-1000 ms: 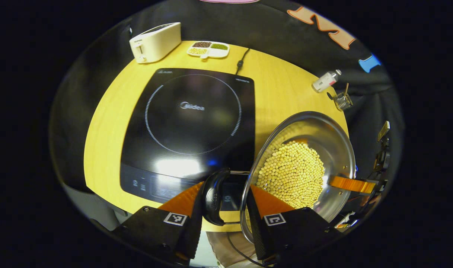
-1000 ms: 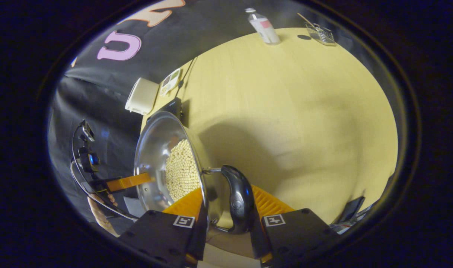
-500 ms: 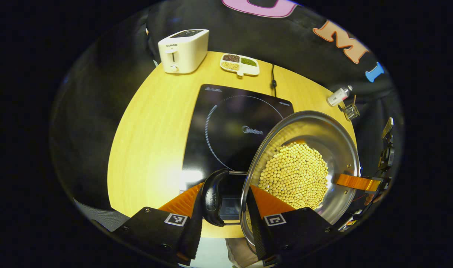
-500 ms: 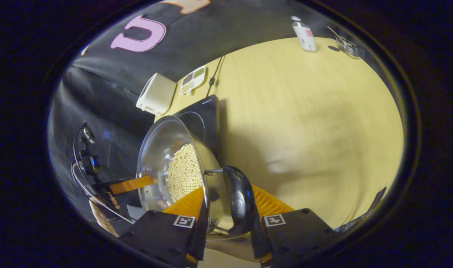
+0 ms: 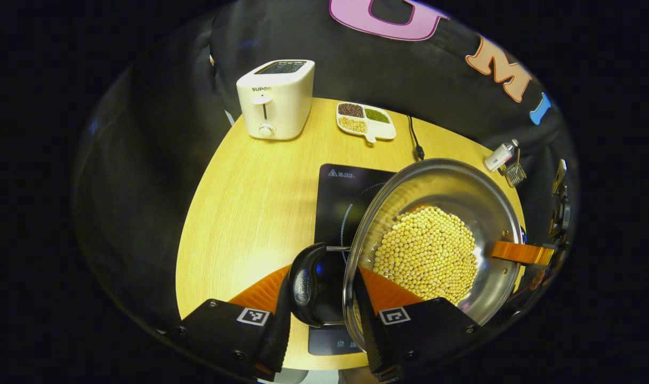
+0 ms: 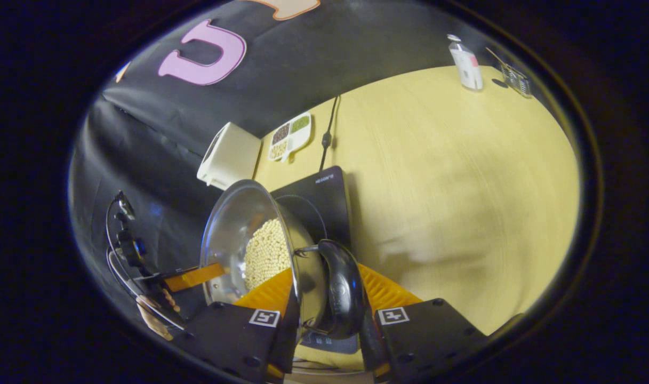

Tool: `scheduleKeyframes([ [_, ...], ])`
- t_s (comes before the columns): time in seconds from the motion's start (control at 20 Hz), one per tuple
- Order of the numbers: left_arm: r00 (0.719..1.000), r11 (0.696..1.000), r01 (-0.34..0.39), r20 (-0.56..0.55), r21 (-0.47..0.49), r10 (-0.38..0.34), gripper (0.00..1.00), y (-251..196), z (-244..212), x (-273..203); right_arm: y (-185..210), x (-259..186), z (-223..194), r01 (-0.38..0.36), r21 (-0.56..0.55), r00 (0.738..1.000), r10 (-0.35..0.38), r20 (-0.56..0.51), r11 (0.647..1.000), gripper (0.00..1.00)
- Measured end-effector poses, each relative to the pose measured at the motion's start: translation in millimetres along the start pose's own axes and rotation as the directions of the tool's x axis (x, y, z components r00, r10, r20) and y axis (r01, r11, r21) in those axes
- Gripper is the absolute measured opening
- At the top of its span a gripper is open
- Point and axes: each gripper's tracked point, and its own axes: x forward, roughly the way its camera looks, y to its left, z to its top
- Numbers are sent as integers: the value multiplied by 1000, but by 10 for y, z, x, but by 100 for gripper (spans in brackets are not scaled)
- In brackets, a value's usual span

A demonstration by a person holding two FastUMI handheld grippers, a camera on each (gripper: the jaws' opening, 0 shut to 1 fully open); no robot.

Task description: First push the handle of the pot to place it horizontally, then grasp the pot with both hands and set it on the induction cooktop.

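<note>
A white toaster [image 5: 275,98] stands at the surface's [image 5: 239,213] far-left corner as the left gripper [image 5: 320,296] clamps the steel pot's [image 5: 436,245] black handle [image 5: 304,282] and rim over the induction cooktop [image 5: 340,202]. The right gripper [image 6: 324,304] clamps the opposite handle [image 6: 341,290]. Loaded with beans [image 5: 425,255], the rigid, slick pot likely rides heavy; the handles offer the surest hold.

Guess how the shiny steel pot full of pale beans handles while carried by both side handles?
The shiny steel pot likely feels heavy: its bottom is covered in pale beans. Loose beans may slide if it tilts. Polished walls look slippery, so the left gripper and right gripper pinching the rim by the black handles seems safer.
</note>
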Motion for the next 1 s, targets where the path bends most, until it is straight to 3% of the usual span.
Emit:
scheduleKeyframes([
  [0.05, 1000, 1000, -4, 12, 6, 4, 60, 1, 7, -9, 12, 43, 31, 5, 1, 1000, -5, 12, 1000, 52],
  [0.2, 999, 1000, -20, 29, 5, 20, 60, -4, 23, -43, -15, 197, 97, 15, 10, 999, -16, 37, 1000, 52],
  [0.25, 999, 1000, -25, 29, 3, 25, 60, -4, 25, -54, -17, 230, 100, 17, 10, 999, -18, 41, 1000, 46],
  [0.85, 997, 997, -67, 52, 24, 66, 64, -18, 84, -109, -59, 435, 99, 13, 15, 999, -14, 50, 1000, 47],
  [0.9, 996, 997, -67, 57, 25, 66, 65, -10, 92, -103, -62, 434, 107, 12, 13, 999, -12, 52, 1000, 53],
  [1.0, 996, 997, -66, 63, 28, 64, 66, -10, 88, -93, -60, 415, 96, 13, 7, 999, -13, 52, 1000, 48],
])
